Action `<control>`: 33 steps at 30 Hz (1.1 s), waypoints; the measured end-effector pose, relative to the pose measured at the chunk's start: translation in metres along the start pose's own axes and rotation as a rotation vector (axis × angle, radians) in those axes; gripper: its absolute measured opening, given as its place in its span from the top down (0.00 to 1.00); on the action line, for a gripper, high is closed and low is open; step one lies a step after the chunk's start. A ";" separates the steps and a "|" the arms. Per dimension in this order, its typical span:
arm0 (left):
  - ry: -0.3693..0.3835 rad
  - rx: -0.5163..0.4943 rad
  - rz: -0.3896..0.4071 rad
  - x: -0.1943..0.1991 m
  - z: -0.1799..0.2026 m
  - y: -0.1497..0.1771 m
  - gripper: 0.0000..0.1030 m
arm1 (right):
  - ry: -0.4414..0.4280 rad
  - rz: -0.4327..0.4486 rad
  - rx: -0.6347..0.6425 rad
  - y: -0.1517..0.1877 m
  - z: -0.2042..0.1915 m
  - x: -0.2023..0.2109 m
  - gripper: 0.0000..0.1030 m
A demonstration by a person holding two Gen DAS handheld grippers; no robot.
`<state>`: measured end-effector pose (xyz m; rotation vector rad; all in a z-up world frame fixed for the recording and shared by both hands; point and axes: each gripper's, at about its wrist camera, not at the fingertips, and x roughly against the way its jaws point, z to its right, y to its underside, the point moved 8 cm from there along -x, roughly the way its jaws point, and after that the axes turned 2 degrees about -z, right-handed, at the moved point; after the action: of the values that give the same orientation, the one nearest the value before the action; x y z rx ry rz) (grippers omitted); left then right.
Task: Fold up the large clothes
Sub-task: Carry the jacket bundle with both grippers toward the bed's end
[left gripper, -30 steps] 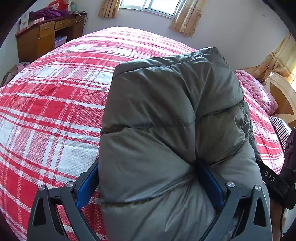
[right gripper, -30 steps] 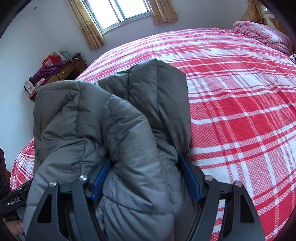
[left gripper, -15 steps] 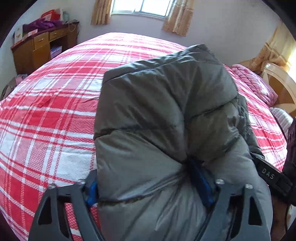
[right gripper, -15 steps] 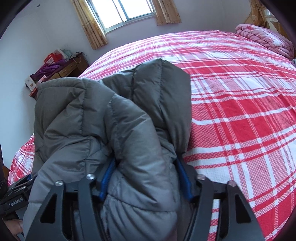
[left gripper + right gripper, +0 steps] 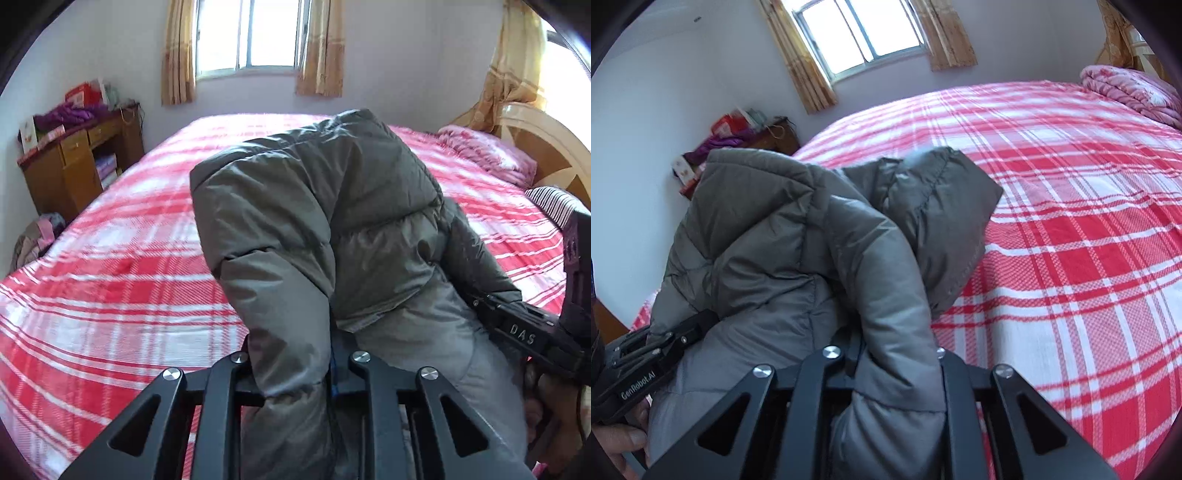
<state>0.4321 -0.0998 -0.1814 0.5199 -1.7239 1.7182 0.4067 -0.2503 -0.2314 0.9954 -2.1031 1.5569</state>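
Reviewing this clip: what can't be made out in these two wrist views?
- Left wrist view: left gripper pads, buried in the grey padded jacket.
- Right wrist view: right gripper pads, likewise covered by jacket.
- Both views: jacket's lower part, cut off by the bottom edge.
- Red plaid bedspread beneath the jacket: hidden.

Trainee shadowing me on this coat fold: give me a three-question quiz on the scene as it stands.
1. True or false: the left hand-held gripper is shut on the grey puffer jacket.
2. What is the right hand-held gripper clamped on?
A. the pink quilt
B. the jacket
C. nothing
3. What pattern covers the bed?

Key
1. True.
2. B.
3. Red and white plaid.
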 end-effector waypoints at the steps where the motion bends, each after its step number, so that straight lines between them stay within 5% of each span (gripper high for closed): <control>1: -0.004 -0.006 0.020 0.010 -0.002 -0.002 0.81 | -0.013 0.014 0.009 0.000 -0.006 0.006 0.85; 12: -0.043 0.063 0.160 0.097 -0.056 -0.009 0.82 | -0.172 0.152 0.098 -0.017 -0.094 0.063 0.86; 24: -0.103 0.139 0.113 0.103 -0.135 0.029 0.83 | -0.277 0.106 0.199 -0.014 -0.177 0.037 0.87; 30: -0.134 0.148 0.032 0.073 -0.164 0.059 0.83 | -0.268 -0.040 0.216 0.012 -0.188 -0.001 0.82; 33: -0.164 0.148 0.002 0.055 -0.176 0.077 0.83 | -0.221 -0.179 0.194 0.042 -0.174 -0.042 0.66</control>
<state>0.3689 0.0873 -0.2112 0.7437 -1.7155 1.8590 0.3835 -0.0681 -0.2281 1.4410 -1.9607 1.6476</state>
